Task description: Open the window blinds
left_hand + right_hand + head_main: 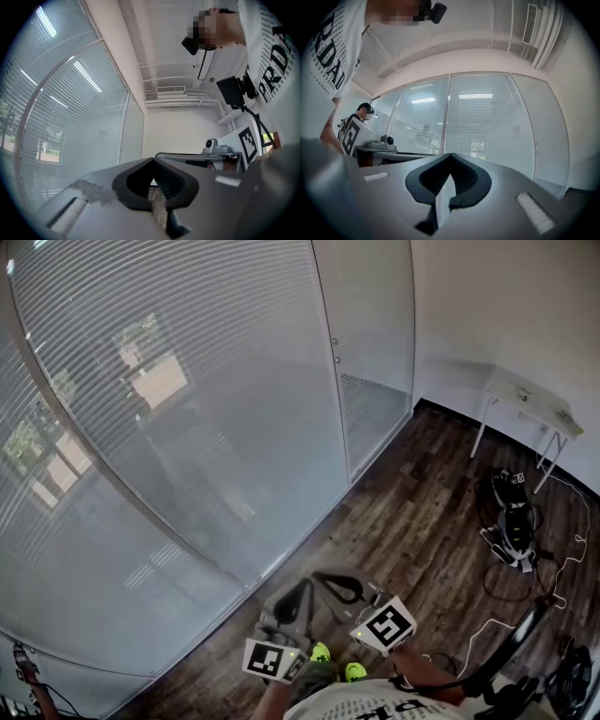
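- Fingers (172, 179) of the left gripper (152, 160) are drawn narrow, with the tips meeting and nothing between them.
- Fingers (465, 181) of the right gripper (450, 154) are pressed together in the same way and hold nothing.
- In the head view both grippers sit at 6 o'clock, side by side. Their marker cubes are nearest the person, and the jaws point toward 12 o'clock.
- The window blinds (187, 399) fill the head view from 8 to 12 o'clock. They are lowered over the glass wall with the slats horizontal, and outdoor shapes show faintly through. Neither gripper touches them.
- In the right gripper view the blinds lie straight ahead at 12 o'clock. In the left gripper view they lie at 9 o'clock.
- A dark wooden floor (412, 521) runs from 6 to 3 o'clock.
- A small white table (525, 395) stands at 2 o'clock, and cables (514, 526) lie at 3 o'clock.
- Green shoes (322, 651) show between the cubes.
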### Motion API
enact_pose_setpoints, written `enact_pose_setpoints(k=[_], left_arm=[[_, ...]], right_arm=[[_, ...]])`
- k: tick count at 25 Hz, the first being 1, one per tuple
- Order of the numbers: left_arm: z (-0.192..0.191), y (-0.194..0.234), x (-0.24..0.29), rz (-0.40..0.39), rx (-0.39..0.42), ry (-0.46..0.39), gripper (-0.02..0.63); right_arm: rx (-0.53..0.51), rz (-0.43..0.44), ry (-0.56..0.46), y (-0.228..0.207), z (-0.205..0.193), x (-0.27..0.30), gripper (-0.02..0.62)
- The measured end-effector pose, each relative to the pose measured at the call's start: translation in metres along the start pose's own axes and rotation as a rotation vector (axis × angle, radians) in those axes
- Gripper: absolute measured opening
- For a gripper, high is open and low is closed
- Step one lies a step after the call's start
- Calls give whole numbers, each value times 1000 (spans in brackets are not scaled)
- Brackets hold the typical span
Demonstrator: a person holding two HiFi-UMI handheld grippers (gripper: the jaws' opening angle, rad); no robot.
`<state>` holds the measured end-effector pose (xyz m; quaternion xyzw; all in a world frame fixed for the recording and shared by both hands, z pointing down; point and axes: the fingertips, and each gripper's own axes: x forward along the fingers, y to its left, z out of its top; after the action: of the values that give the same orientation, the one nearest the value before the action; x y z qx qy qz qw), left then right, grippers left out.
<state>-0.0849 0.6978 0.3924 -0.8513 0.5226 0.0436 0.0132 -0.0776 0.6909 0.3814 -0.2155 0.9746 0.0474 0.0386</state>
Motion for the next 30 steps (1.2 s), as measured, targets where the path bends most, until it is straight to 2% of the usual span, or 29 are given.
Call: enact_pose_setpoints(k=[4, 11, 27, 30], left_arm=[[-7, 17, 9, 2, -18, -2, -10], [-16, 48, 48, -47, -44, -18, -9], [5, 193, 124, -100, -25, -97, -11], [5, 211, 126, -97, -15, -123, -10]], right_arm=[[5, -3, 31, -10, -11, 16, 8], [-4, -39, 57, -50, -22, 45, 8], [-123, -93, 34, -129, -17, 189, 8], [-168, -88, 63, -131, -20, 208, 8]])
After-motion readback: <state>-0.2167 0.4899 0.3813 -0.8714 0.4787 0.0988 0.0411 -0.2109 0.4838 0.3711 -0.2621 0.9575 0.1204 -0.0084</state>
